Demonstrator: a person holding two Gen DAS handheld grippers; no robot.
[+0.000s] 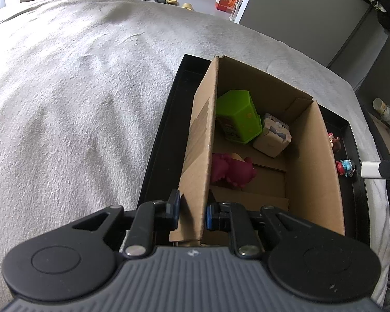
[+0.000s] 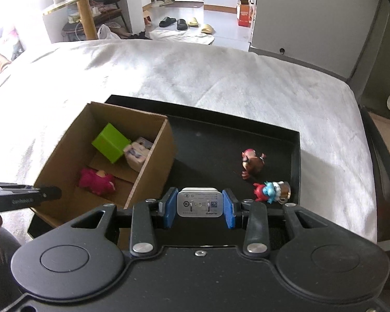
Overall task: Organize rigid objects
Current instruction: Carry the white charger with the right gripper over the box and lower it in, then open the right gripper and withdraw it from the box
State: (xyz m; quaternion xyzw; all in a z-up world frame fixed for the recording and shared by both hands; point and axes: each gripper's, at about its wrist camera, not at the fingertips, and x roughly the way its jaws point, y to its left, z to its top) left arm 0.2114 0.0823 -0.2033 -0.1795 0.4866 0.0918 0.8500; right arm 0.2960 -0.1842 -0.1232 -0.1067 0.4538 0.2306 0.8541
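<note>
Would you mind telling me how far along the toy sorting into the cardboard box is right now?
Done: a green block, a pale cube figure and a pink plush toy lie inside the cardboard box. In hand: the right gripper clamps a white charger, while the left gripper pinches the box wall. Left: a brown figurine and a red-and-blue figurine sit on the black tray.

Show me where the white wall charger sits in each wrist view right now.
Left wrist view: the white rectangular plastic wall charger pokes in at the far right edge, beyond the black tray's rim.
Right wrist view: the charger is low centre, clamped between the right gripper jaws.
Shared landmark: the open brown cardboard box.
</note>
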